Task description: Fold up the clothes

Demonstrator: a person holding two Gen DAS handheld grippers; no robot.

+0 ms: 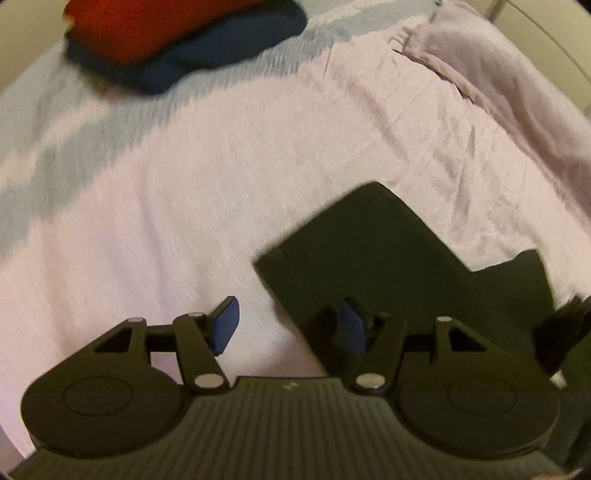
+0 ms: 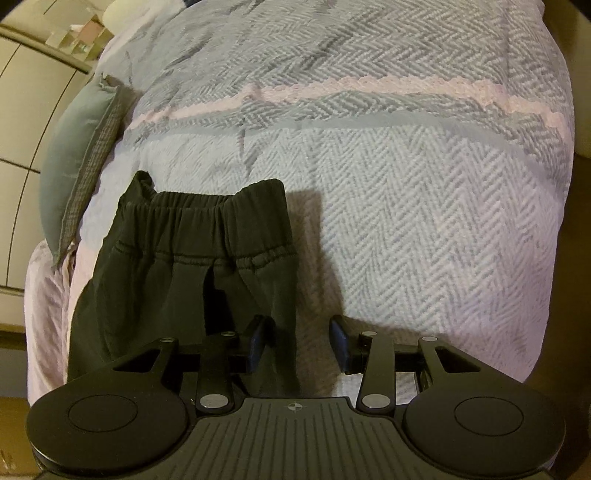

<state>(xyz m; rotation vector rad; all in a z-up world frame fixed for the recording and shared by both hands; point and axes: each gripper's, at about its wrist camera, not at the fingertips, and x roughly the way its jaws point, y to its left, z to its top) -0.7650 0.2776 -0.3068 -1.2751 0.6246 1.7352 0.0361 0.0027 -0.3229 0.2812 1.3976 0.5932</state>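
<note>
A pair of black trousers lies on the bed. The right wrist view shows their elastic waistband (image 2: pixel 203 206) spread flat on the herringbone blanket (image 2: pixel 406 184). My right gripper (image 2: pixel 300 341) is open just above the trousers' right edge. Its left finger (image 2: pixel 260 339) is over the cloth and its right finger is over bare blanket. In the left wrist view a trouser leg (image 1: pixel 369 258) lies on the pink sheet (image 1: pixel 184 221). My left gripper (image 1: pixel 290 326) is open and low, with its right pad (image 1: pixel 352 328) over the leg's edge and its left pad over the sheet.
A folded red garment (image 1: pixel 147 22) rests on a navy one (image 1: pixel 207 55) at the far left of the bed. A lilac pillow (image 1: pixel 498 74) lies far right. A grey pillow (image 2: pixel 74 155) sits at the bed's left edge beside pale cabinets (image 2: pixel 22 110).
</note>
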